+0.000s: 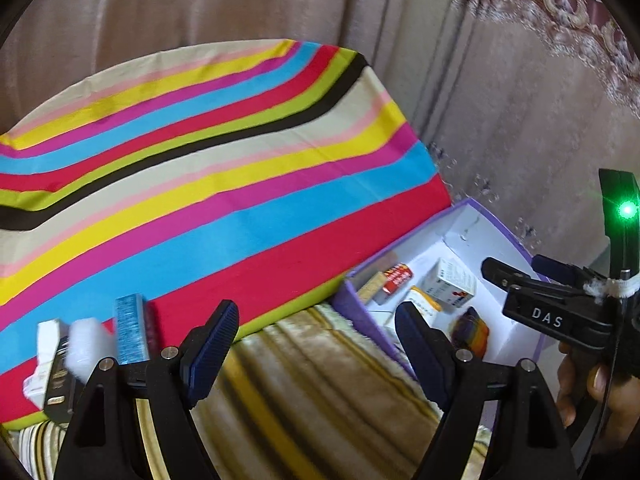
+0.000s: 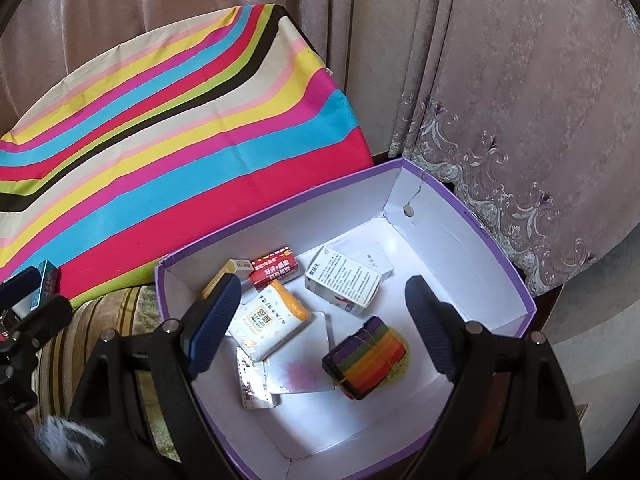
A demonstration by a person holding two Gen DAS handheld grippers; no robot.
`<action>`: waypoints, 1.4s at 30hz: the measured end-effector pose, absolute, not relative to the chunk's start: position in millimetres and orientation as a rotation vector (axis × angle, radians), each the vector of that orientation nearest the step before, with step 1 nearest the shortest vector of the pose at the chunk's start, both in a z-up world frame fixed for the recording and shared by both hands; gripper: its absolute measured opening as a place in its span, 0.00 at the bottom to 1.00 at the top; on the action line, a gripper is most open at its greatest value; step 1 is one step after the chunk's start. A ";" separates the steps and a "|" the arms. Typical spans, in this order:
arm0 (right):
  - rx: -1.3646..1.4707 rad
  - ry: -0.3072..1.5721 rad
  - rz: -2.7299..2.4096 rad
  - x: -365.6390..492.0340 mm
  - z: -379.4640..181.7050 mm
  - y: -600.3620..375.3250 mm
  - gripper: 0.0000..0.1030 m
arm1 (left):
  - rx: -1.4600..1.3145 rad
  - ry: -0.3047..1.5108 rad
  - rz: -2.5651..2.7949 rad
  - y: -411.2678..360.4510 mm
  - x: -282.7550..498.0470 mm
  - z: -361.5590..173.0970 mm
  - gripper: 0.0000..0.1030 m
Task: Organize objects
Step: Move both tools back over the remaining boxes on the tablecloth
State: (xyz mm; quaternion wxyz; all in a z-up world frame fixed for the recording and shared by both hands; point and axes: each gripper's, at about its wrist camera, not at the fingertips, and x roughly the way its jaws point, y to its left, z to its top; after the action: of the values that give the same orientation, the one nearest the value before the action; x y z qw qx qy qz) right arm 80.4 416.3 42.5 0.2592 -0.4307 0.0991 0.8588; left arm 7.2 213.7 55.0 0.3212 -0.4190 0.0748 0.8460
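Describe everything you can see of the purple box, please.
The purple box is an open cardboard carton, lidless, purple outside and on the rim, white inside. One end wall has a small round hole with a tear above it. It stands beside the striped cushion. Inside lie several small packages and a rainbow-striped bundle.

A smooth, matt woven cloth in bright stripes is being shown across the upper left of the right wrist view. Cardboard, purple outside and matt white inside, is being seen in the box at centre. Glossy printed card is being shown on the small white carton, and crinkled shiny foil on the packet below. Ribbed dark rubber is being presented on the gripper pads. Embroidered, faintly lustrous curtain fabric is being seen at right.
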 end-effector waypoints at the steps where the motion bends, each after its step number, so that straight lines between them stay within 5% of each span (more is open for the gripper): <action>1: -1.168 0.263 2.332 79.6 43.4 413.5 0.84 | -1.097 0.185 2.233 207.7 7.1 56.1 0.79; 42: -1.454 0.114 2.670 37.6 25.5 254.5 0.84 | -1.239 -0.262 2.601 -35.4 22.1 36.6 0.71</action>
State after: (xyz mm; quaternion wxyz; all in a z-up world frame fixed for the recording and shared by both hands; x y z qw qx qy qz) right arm 37.6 254.5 25.5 0.0496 -0.4773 0.0376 0.8765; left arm 22.1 -35.4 36.6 0.1240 -0.4248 -0.0898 0.8922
